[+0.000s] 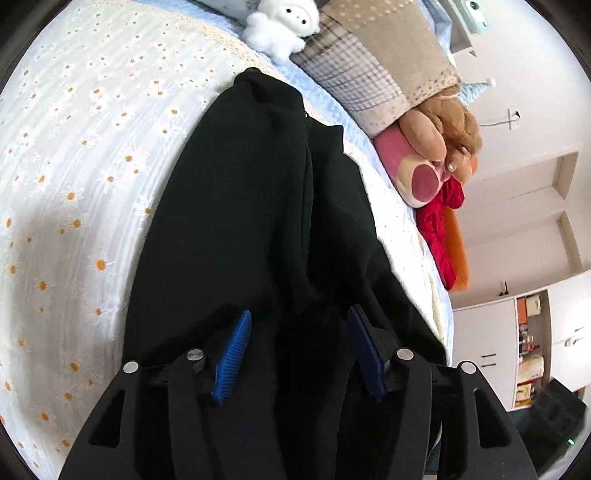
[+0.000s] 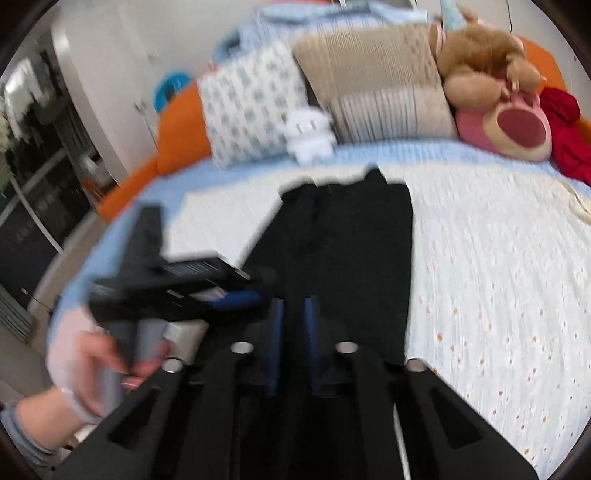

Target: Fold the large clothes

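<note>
A large black garment (image 1: 258, 206) lies lengthwise on the daisy-print bedspread (image 1: 74, 166), stretching away from both grippers. My left gripper (image 1: 299, 317) has its blue pads (image 1: 236, 350) wide apart with black cloth between them. My right gripper (image 2: 294, 306) has its blue pads close together on the near edge of the black garment (image 2: 347, 251). The left gripper (image 2: 236, 295) shows in the right wrist view, held by a hand, at the garment's near left edge. The right wrist view is blurred.
Pillows (image 2: 376, 81), a white plush toy (image 1: 280, 26), a brown and pink plush (image 2: 506, 122) and red cloth (image 1: 439, 236) line the bed's head. An orange bed frame (image 2: 177, 129) edges it. White cupboards (image 1: 517, 332) stand beyond the bed.
</note>
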